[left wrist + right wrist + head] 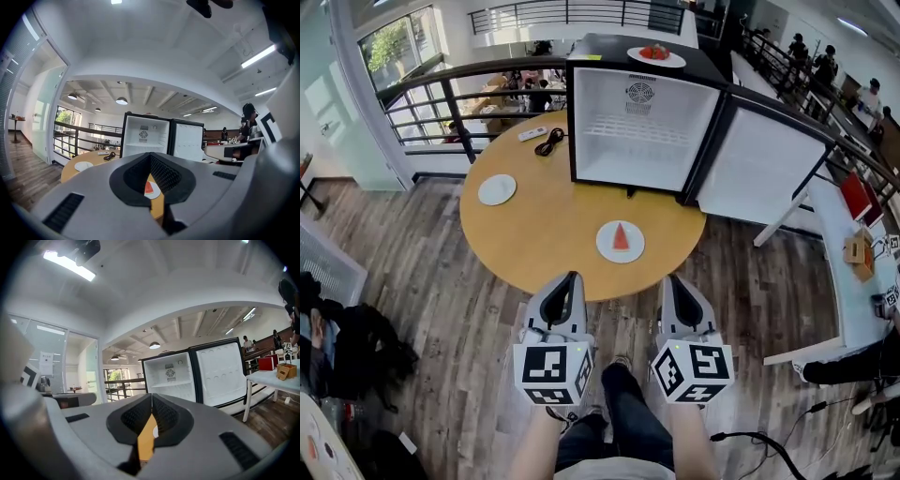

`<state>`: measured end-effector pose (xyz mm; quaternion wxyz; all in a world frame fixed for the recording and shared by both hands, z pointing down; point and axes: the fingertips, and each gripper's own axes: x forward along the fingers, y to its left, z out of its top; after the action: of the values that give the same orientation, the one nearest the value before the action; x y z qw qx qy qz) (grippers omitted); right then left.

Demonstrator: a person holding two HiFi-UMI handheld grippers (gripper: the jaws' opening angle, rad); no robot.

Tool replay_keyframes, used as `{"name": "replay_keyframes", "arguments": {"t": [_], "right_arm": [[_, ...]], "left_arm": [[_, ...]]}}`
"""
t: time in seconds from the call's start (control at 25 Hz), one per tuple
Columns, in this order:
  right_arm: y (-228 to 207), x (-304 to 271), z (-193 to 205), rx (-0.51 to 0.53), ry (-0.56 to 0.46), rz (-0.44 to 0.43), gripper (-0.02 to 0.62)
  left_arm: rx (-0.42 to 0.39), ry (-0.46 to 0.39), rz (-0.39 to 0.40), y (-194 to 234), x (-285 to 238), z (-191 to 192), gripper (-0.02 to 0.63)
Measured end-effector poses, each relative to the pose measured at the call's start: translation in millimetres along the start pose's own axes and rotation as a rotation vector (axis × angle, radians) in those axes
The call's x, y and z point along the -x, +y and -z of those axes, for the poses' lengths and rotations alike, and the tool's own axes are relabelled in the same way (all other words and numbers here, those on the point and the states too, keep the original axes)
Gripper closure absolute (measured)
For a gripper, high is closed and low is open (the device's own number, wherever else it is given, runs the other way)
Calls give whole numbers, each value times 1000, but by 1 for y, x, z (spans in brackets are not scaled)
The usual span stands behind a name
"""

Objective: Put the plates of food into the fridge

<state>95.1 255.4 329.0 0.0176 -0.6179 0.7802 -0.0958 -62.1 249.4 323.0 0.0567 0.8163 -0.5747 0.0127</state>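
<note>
— Risk ahead, with left gripper and right gripper both clenched tight and empty, held level, short of the round tan wooden table?
— Arriving still clenched at the white plate with the red wedge slice, near the table's front edge. Would shove it rather than clamp the rim, so spread the jaws first.
— Anything else?
— Tilting the plate on the lift and sliding the slice off. Also clipping the frame of the small black fridge with the white inside on the way in. Already open, with door swung to the right and 1 bare shelf inside.
— Other plates?
— 1 white plate with red food up on the fridge top: a high reach, easy to tip. 1 plain white plate at the table's left, seemingly empty.
— Clutter?
— Black coiled cable and white remote left of the fridge, well apart from the near plate.
— Room?
— Wood plank floor, dark railing behind the table, white side table at right with a red box, people beyond.
</note>
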Motion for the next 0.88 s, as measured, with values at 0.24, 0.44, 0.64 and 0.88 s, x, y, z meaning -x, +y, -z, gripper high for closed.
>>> {"name": "replay_keyframes", "arguments": {"t": [0.24,0.44,0.64,0.88], "right_arm": [[-25,-56,1,5,28,-25,581],[-49,-100,1,-13,49,-40,581],[-60,-137,-2,-12,73,-72,581],[-76,-170,4,-20,111,-91,581]], "left_arm": [[9,26,-31,9,-56,7,598],[12,43,-56,15,-97,9,598],[16,66,-84,23,-130,11,598],[39,87,-109,27,-166,16,598]]}}
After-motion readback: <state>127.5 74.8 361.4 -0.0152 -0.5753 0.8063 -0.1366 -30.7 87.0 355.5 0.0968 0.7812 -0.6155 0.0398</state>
